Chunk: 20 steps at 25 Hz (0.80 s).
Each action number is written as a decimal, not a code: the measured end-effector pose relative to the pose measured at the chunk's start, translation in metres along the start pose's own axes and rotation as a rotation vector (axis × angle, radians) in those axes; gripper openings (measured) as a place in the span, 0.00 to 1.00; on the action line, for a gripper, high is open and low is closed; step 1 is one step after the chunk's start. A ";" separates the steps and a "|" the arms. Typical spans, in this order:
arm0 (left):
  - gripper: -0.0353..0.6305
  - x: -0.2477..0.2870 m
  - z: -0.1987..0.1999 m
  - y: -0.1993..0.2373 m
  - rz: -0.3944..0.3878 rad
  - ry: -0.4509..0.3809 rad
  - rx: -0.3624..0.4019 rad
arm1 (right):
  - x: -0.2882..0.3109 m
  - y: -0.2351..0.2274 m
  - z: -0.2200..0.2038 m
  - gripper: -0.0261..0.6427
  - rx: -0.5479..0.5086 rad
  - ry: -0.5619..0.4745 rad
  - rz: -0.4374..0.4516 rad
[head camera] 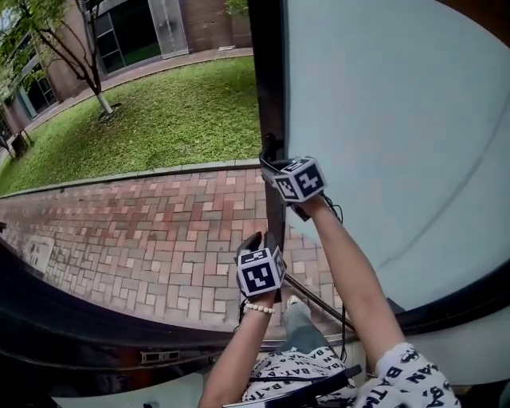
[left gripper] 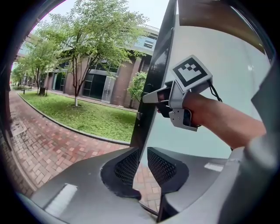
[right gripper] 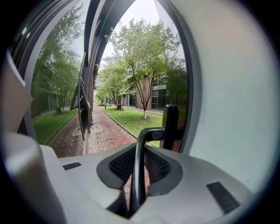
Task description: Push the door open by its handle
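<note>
The door is a pale frosted glass panel [head camera: 382, 119] in a black frame [head camera: 269, 80], and it stands swung outward over the brick path. In the right gripper view its black lever handle [right gripper: 151, 133] runs up between the jaws, and my right gripper [right gripper: 141, 159] is shut on it. The head view shows that right gripper [head camera: 275, 163] at the door's edge, its marker cube behind it. My left gripper [head camera: 255, 241] hangs lower and nearer, touching nothing. In its own view the left gripper [left gripper: 142, 164] is open by a narrow gap with nothing in it. It points at the door edge [left gripper: 153, 87] and the right gripper [left gripper: 175, 98].
Outside lie a red brick path [head camera: 159, 231], a lawn [head camera: 175, 119] with a tree [head camera: 92, 72], and a brick building [head camera: 199, 24]. A dark threshold [head camera: 96, 335] crosses the bottom. The person's leg [head camera: 301, 327] is below my arms. Another open door leaf [right gripper: 81, 109] stands at left.
</note>
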<state>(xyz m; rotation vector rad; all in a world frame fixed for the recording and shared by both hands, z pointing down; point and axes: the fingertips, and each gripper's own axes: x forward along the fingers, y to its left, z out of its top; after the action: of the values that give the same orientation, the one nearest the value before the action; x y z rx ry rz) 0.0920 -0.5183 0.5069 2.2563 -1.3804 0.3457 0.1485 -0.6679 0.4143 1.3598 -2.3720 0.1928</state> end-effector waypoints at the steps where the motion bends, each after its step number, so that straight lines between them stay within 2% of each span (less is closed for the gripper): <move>1: 0.11 0.011 0.009 -0.006 -0.013 0.004 0.011 | 0.002 -0.018 0.003 0.15 0.007 0.003 -0.012; 2: 0.06 0.022 0.016 -0.012 -0.034 0.008 0.026 | 0.003 -0.033 0.004 0.15 0.009 0.003 -0.027; 5: 0.06 0.051 0.027 -0.030 -0.094 0.015 0.075 | 0.002 -0.072 0.002 0.15 0.010 0.007 -0.086; 11: 0.06 0.118 0.052 -0.060 -0.115 0.011 0.079 | -0.001 -0.160 -0.008 0.15 0.079 0.007 -0.185; 20: 0.06 0.185 0.060 -0.107 -0.162 0.044 0.110 | -0.023 -0.287 -0.028 0.15 0.123 0.023 -0.346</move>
<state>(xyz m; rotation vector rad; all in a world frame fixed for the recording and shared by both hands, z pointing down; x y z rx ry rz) 0.2707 -0.6497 0.5100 2.4161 -1.1737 0.4229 0.4106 -0.7893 0.4085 1.7875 -2.0930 0.2570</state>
